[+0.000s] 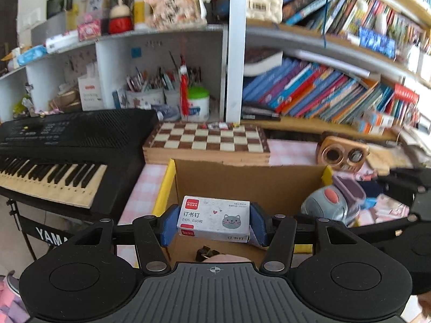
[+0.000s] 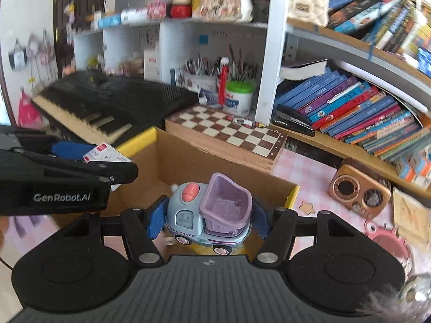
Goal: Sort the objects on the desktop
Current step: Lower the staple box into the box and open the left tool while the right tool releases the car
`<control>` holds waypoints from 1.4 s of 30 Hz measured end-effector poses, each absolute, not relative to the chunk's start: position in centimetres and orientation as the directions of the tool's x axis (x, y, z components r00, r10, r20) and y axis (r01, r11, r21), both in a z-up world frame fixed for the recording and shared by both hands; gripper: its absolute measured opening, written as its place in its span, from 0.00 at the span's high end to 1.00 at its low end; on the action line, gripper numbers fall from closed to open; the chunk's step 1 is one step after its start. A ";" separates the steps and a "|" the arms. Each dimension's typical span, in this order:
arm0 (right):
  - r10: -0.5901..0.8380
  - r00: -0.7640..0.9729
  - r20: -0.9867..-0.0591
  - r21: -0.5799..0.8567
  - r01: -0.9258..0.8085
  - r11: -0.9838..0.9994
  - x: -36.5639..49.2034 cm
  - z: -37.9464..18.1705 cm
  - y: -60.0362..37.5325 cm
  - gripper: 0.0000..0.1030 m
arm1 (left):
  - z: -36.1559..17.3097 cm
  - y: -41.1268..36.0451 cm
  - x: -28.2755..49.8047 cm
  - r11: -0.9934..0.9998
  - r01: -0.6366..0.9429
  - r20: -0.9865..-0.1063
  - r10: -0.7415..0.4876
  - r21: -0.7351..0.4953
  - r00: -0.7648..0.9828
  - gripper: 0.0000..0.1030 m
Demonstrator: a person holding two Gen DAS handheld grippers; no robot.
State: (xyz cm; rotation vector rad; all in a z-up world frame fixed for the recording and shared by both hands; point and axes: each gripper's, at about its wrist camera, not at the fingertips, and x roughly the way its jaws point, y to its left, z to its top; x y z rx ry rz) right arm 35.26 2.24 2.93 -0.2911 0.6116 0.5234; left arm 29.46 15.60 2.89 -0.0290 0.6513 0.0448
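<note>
My left gripper (image 1: 214, 222) is shut on a white staple box (image 1: 214, 219) with a cat drawing, held over the open cardboard box (image 1: 242, 180). My right gripper (image 2: 207, 219) is shut on a blue and purple toy truck (image 2: 210, 212), held over the near right part of the same cardboard box (image 2: 188, 161). The toy truck also shows at the right of the left wrist view (image 1: 331, 202). The left gripper with the staple box (image 2: 103, 154) shows at the left of the right wrist view. A small dark object (image 1: 204, 253) lies inside the box.
A chessboard case (image 1: 207, 142) lies behind the box, and a black keyboard (image 1: 62, 150) stands to the left. A copper toy radio (image 2: 358, 188), a wooden star (image 2: 308, 206) and a pink toy (image 2: 388, 238) lie on the pink checked cloth at right. Shelves of books stand behind.
</note>
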 end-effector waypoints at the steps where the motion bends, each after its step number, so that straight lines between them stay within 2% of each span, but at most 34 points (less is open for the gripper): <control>1: 0.373 0.686 -0.625 -0.123 -0.558 0.821 36.0 2.7 2.6 0.40 | 2.5 15.7 30.1 0.998 -0.057 -0.616 0.041 -0.006 0.787 0.47; 12: 0.332 0.522 -0.785 -0.216 -0.734 0.644 41.0 -1.0 5.8 0.40 | -1.2 16.7 34.2 0.998 -0.065 -0.744 0.026 -0.023 0.668 0.47; 16: 0.312 0.488 -0.815 -0.243 -0.777 0.581 41.9 -1.9 6.7 0.40 | -1.4 16.0 34.9 0.999 -0.040 -0.758 0.038 0.016 0.651 0.47; 22: 0.303 0.445 -0.843 -0.246 -0.819 0.519 42.7 -2.6 7.6 0.40 | -1.6 15.7 35.7 0.999 -0.021 -0.767 0.050 0.048 0.640 0.47; 38: 0.287 0.395 -0.873 -0.215 -0.839 0.500 43.4 -3.8 8.3 0.40 | -2.2 15.1 36.4 0.992 0.022 -0.771 0.079 0.120 0.632 0.46; 40: 0.286 0.401 -0.870 -0.221 -0.836 0.502 43.3 -3.8 8.2 0.40 | -2.2 15.1 36.4 0.993 0.020 -0.770 0.080 0.119 0.632 0.45; 42: 0.288 0.413 -0.864 -0.228 -0.831 0.508 43.2 -3.6 8.1 0.36 | -2.1 15.2 36.2 0.992 0.008 -0.767 0.091 0.125 0.635 0.38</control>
